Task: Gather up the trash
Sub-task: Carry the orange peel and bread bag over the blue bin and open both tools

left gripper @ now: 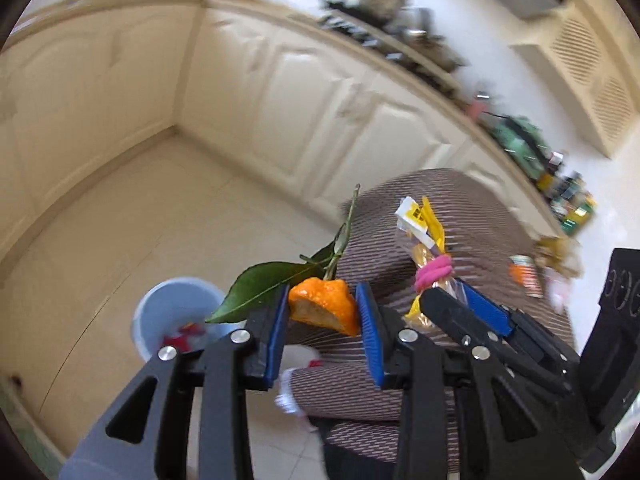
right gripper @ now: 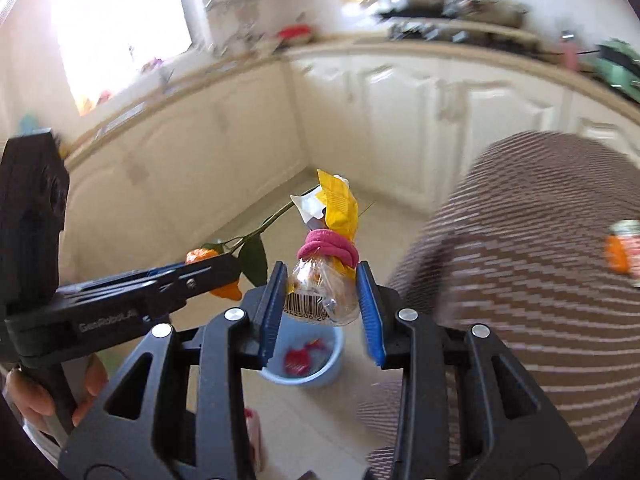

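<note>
My left gripper [left gripper: 322, 312] is shut on a piece of orange peel [left gripper: 324, 307] with a green stem and leaf [left gripper: 256, 286] sticking up and left. My right gripper [right gripper: 322, 292] is shut on a clear plastic bag [right gripper: 320, 296] with a barcode, tied by a pink band [right gripper: 330, 249], yellow wrapper [right gripper: 338, 204] at its top. A light blue bin [right gripper: 304, 360] stands on the floor below both, with red scraps inside; the left wrist view shows the bin [left gripper: 172, 316] lower left. The peel [right gripper: 200, 256] and left gripper appear at left in the right wrist view.
A round table with a brown striped cloth [right gripper: 540, 280] lies to the right, bearing a small orange-labelled packet [right gripper: 624, 246]. Cream kitchen cabinets [left gripper: 280, 100] and a cluttered counter [left gripper: 380, 20] run behind. The floor is pale tile [left gripper: 120, 220]. A hand [right gripper: 24, 396] holds the left gripper's handle.
</note>
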Tool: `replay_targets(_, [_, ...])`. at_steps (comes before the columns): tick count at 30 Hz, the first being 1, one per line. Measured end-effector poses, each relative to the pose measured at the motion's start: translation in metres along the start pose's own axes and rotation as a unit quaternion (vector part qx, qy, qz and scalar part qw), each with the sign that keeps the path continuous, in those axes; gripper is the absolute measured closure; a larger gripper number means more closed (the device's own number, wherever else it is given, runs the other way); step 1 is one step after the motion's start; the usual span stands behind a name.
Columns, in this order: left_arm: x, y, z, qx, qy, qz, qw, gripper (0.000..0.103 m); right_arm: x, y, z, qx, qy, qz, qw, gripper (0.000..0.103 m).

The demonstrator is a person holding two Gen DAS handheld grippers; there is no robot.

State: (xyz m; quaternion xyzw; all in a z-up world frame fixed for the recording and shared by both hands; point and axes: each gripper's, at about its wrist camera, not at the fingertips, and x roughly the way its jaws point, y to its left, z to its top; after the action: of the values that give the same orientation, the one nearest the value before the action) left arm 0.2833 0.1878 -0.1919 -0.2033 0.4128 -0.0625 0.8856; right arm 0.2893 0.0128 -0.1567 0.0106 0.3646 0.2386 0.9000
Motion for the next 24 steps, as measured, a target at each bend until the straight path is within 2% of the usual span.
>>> replay_targets(4, [0.039, 0.068, -0.01, -0.048, 0.045, 0.05, 0.9966, 0.07, 0.074, 0.03, -0.02, -0.011, 0.064, 0.028, 0.997, 0.068])
replay_targets(6, [0.061, 0.093, -0.018, -0.069, 0.068, 0.063, 0.9933, 0.07, 0.11, 0.038, -0.031, -0.01, 0.1, 0.036, 0.994, 0.068])
replay_targets(13, [0.146, 0.159, -0.032, -0.119, 0.139, 0.097, 0.9784, 0.07, 0.211, 0.033, -0.07, 0.016, 0.192, 0.04, 0.98, 0.068])
replay_targets(15, [0.162, 0.171, -0.034, -0.126, 0.148, 0.1, 0.9759, 0.069, 0.235, 0.029, -0.079, 0.026, 0.21, 0.039, 0.977, 0.068])
replay_targets(18, [0.183, 0.187, -0.039, -0.142, 0.151, 0.085, 0.9745, 0.068, 0.265, 0.025, -0.088, 0.035, 0.23, 0.038, 0.972, 0.068])
replay_targets(20, [0.195, 0.196, -0.042, -0.152, 0.15, 0.071, 0.9743, 0.062, 0.282, 0.024, -0.093, 0.04, 0.24, 0.039, 0.969, 0.068])
replay_targets(24, [0.207, 0.216, -0.046, -0.165, 0.155, 0.102, 0.9686, 0.052, 0.304, 0.021, -0.106, 0.052, 0.254, 0.041, 0.965, 0.068])
